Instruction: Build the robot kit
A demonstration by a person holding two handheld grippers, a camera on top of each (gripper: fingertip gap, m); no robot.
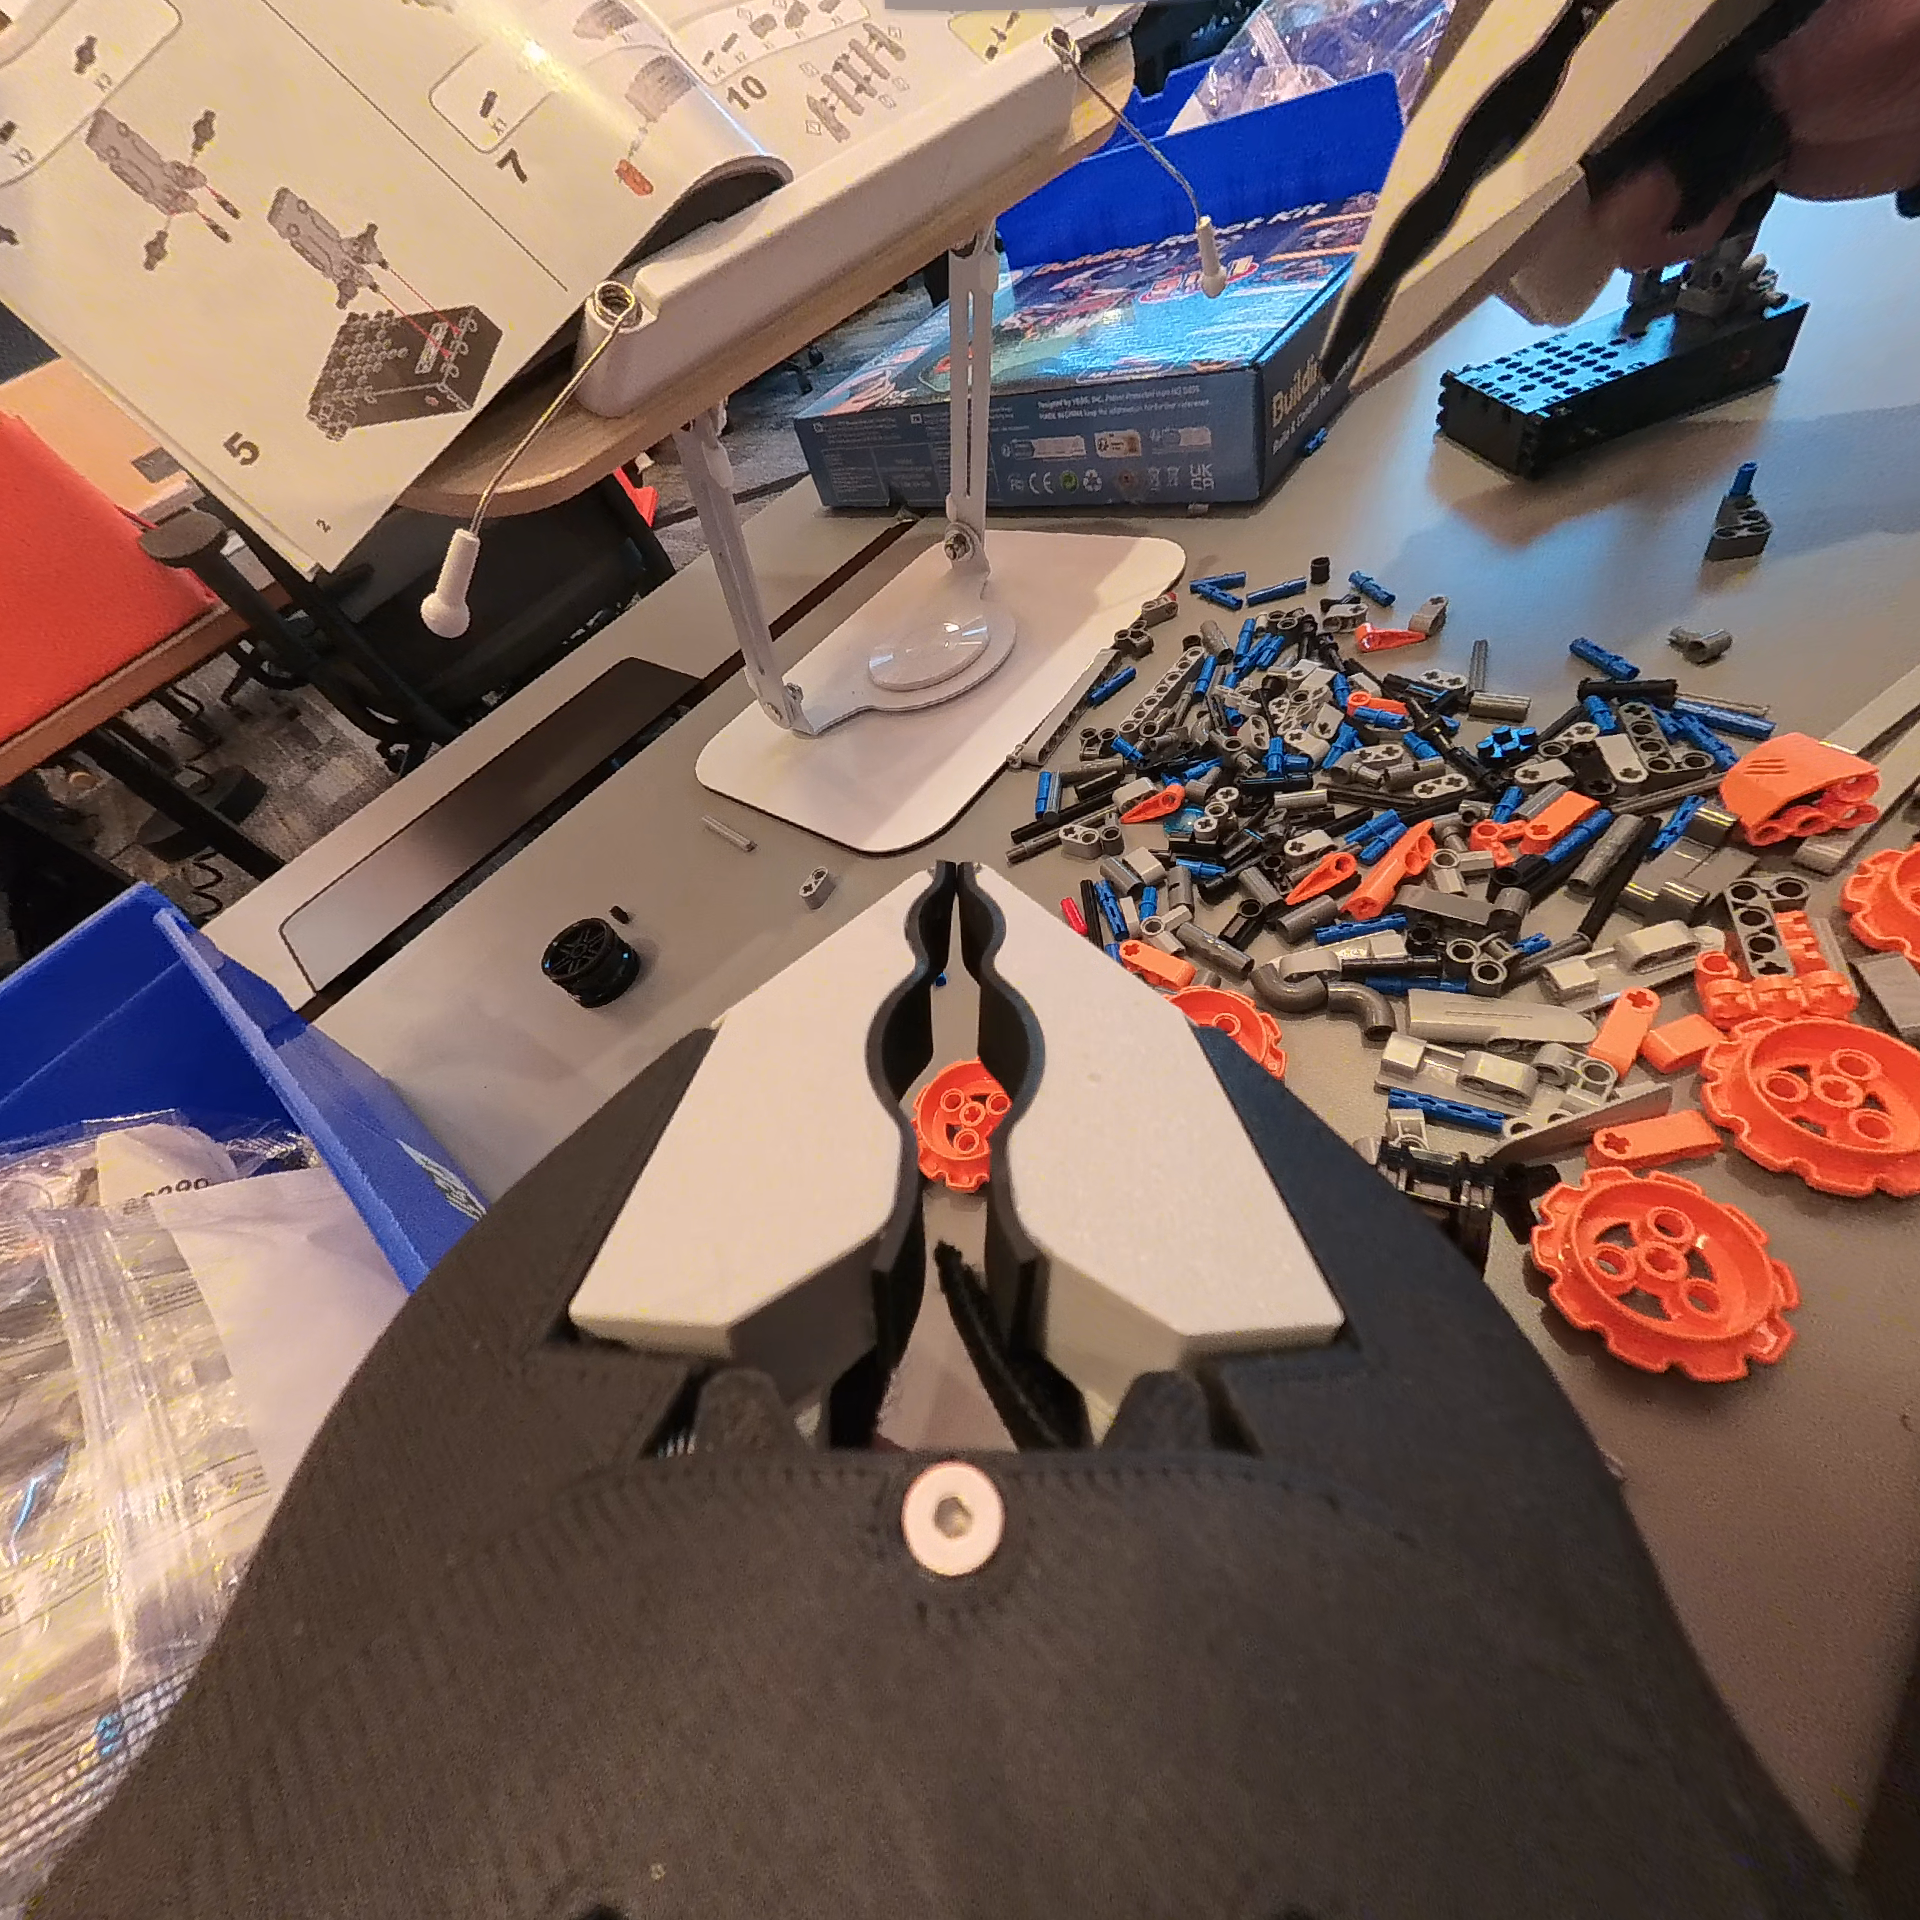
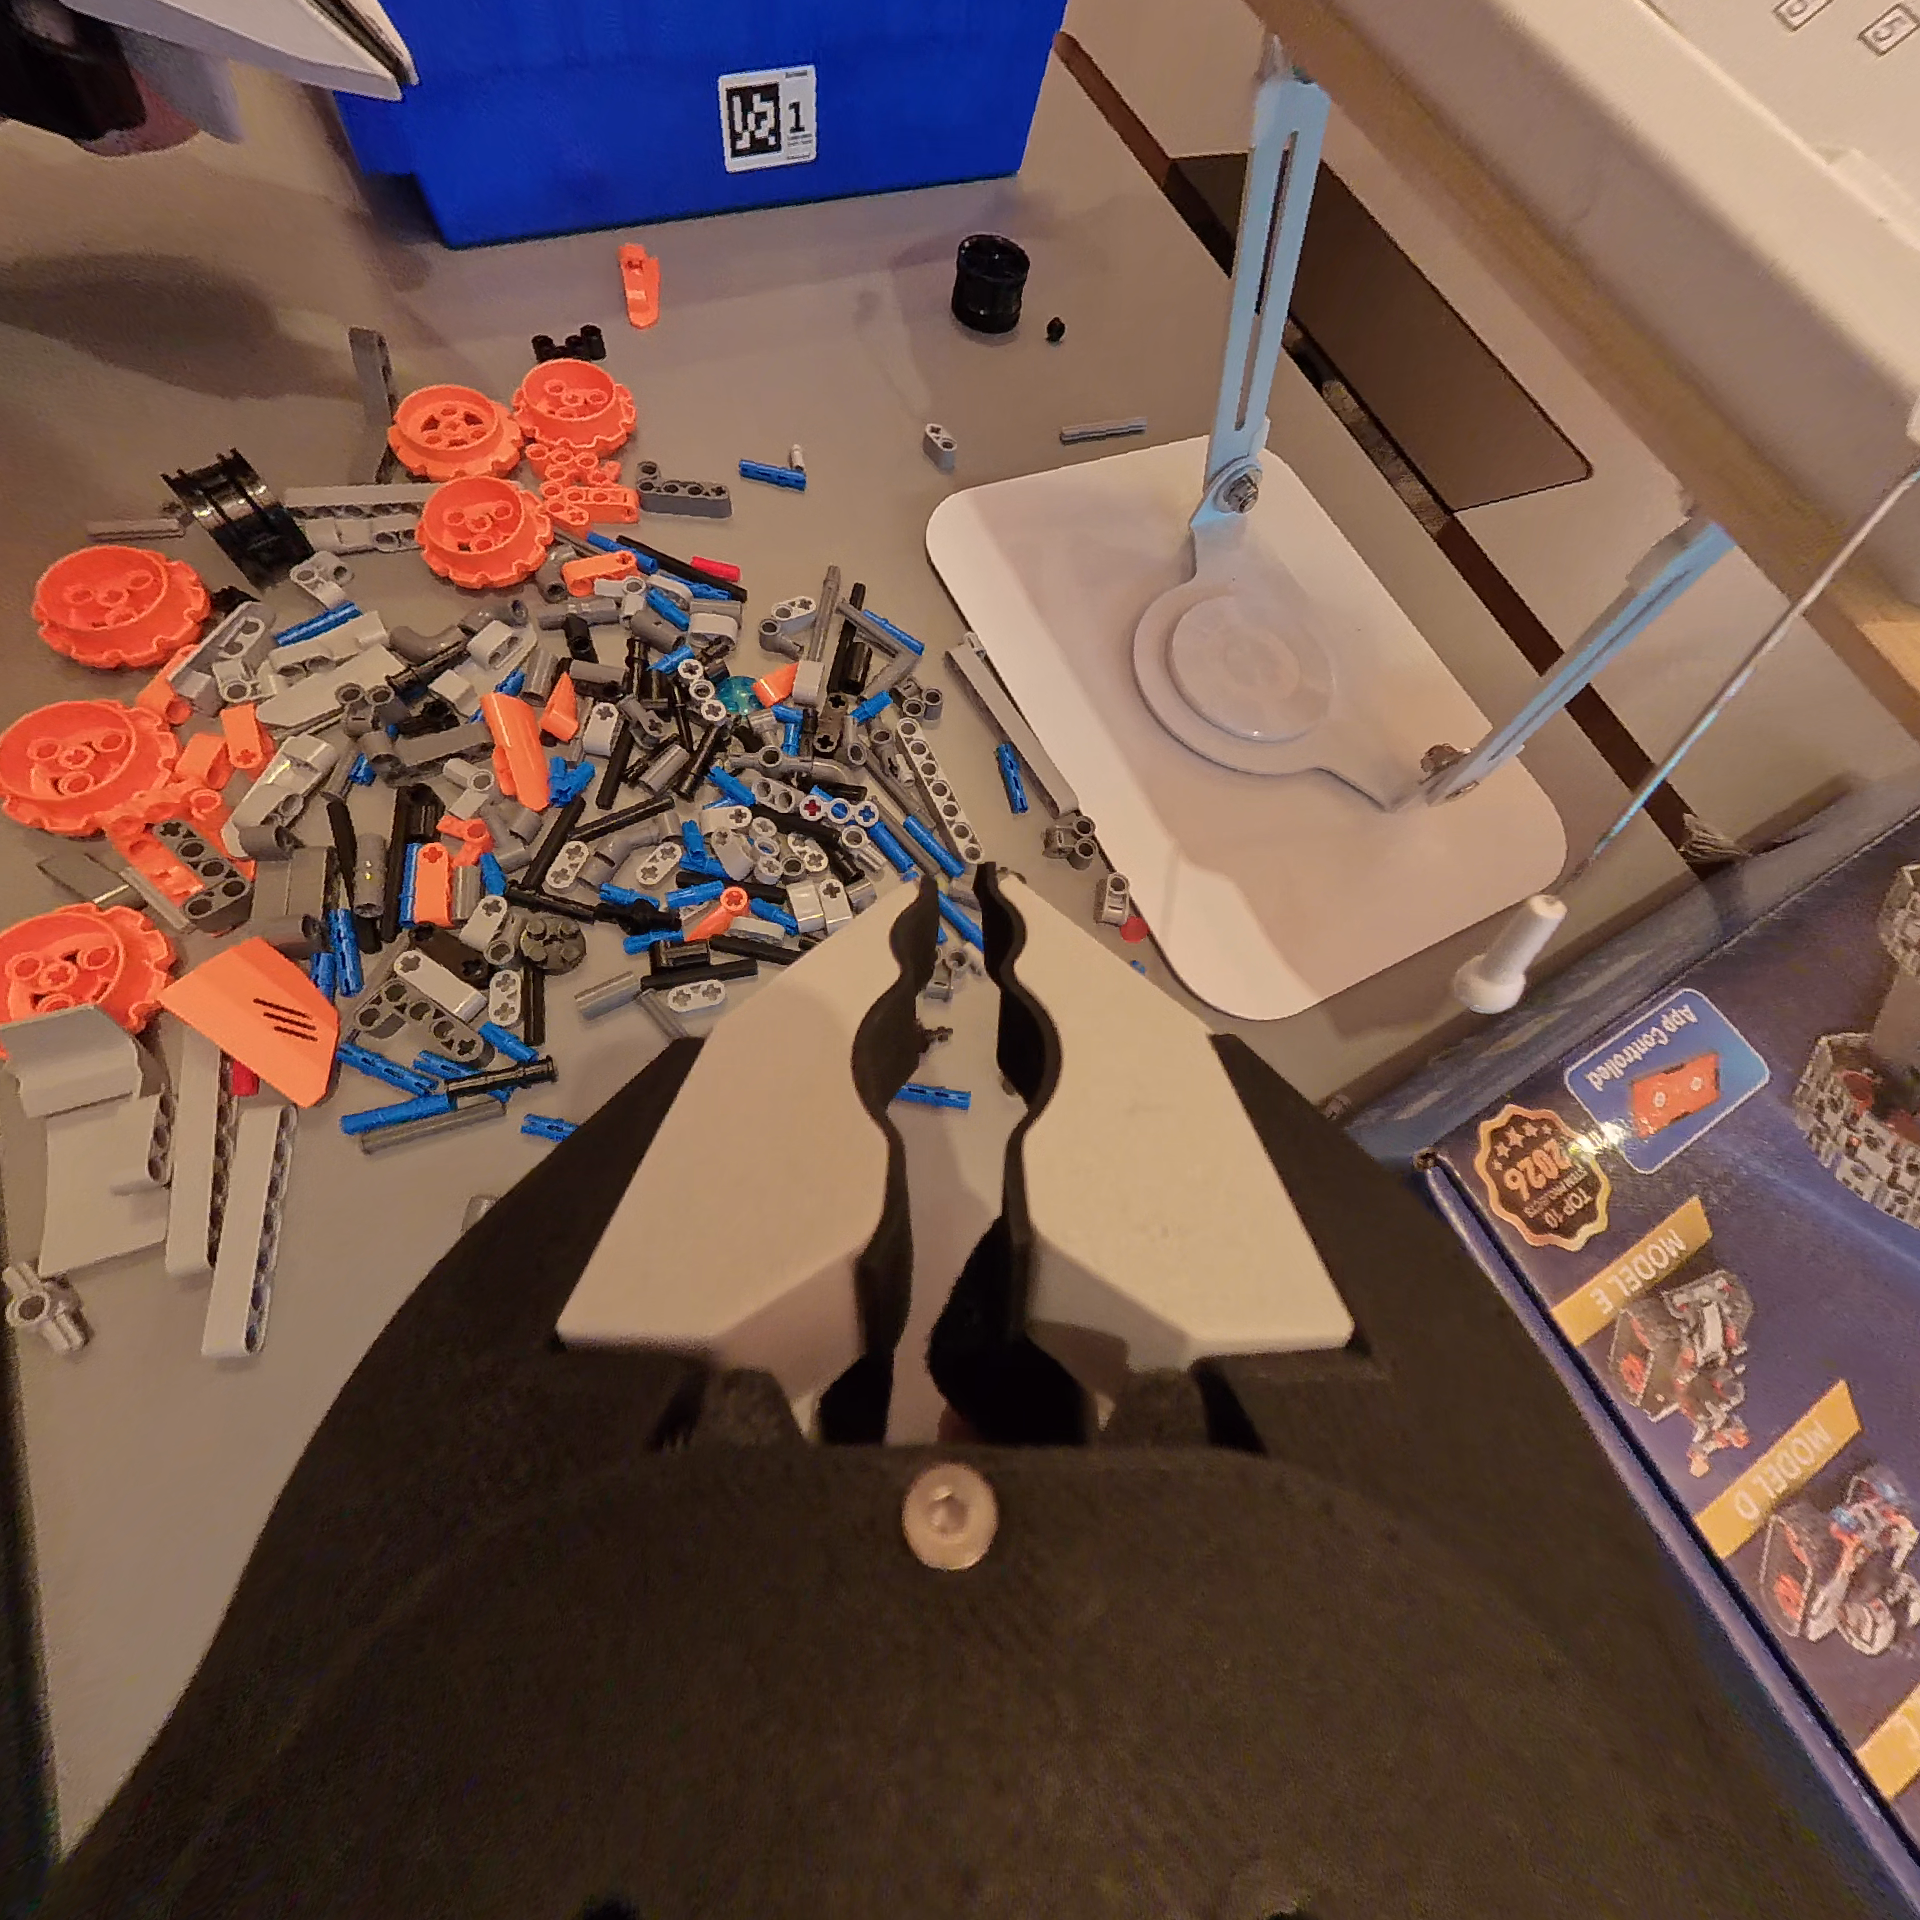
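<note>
Hovering over the grey table (image 1: 1714,1558), the left claw (image 1: 957,878) is closed, empty, above an orange toothed plastic wheel (image 1: 956,1122). Right claw (image 2: 953,883), slightly parted, holds nothing above the heap of grey, blue, black and orange plastic building pieces (image 2: 644,790).

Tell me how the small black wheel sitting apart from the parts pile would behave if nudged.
The black wheel looks round and ribbed, so it would probably roll if tipped onto its tread. Standing on its flat side on the smooth table, it would likely slide. It seems light.

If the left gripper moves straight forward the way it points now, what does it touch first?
Probably the white stand base. The left gripper, nearly shut, points at its near edge over bare table; depth is unclear.
</note>
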